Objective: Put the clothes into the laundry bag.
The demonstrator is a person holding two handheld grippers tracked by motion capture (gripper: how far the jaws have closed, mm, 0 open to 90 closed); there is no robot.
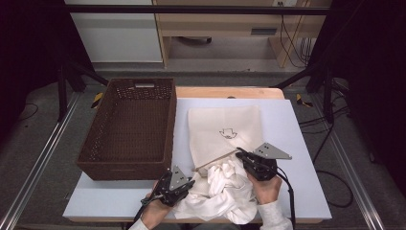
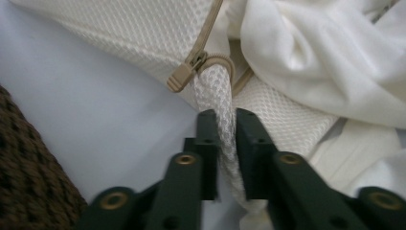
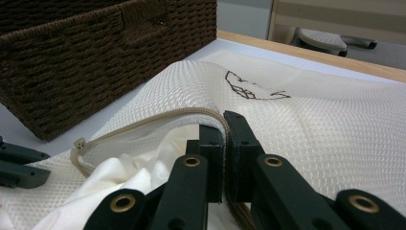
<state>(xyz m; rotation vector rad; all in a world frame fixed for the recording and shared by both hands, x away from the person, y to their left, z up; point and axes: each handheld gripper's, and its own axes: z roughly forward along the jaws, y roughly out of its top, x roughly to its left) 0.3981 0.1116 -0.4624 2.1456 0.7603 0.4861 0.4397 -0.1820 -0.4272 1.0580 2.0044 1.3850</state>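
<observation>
Your left gripper (image 2: pixel 223 125) fingers pinch the mesh bag (image 1: pixel 225 129) beside its zipper pull (image 2: pixel 181 76), while your right gripper (image 3: pixel 225 125) fingers pinch its zippered edge (image 3: pixel 158 119).

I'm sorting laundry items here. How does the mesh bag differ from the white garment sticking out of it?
The mesh bag lies mostly flat; the white garment is bunched and rumpled. The bag is cream netted fabric with a tan zipper and a dark printed mark; the garment is smooth, brighter white and plain. Both grippers pinch the bag's edge, not the garment. Both are soft and pale.
</observation>
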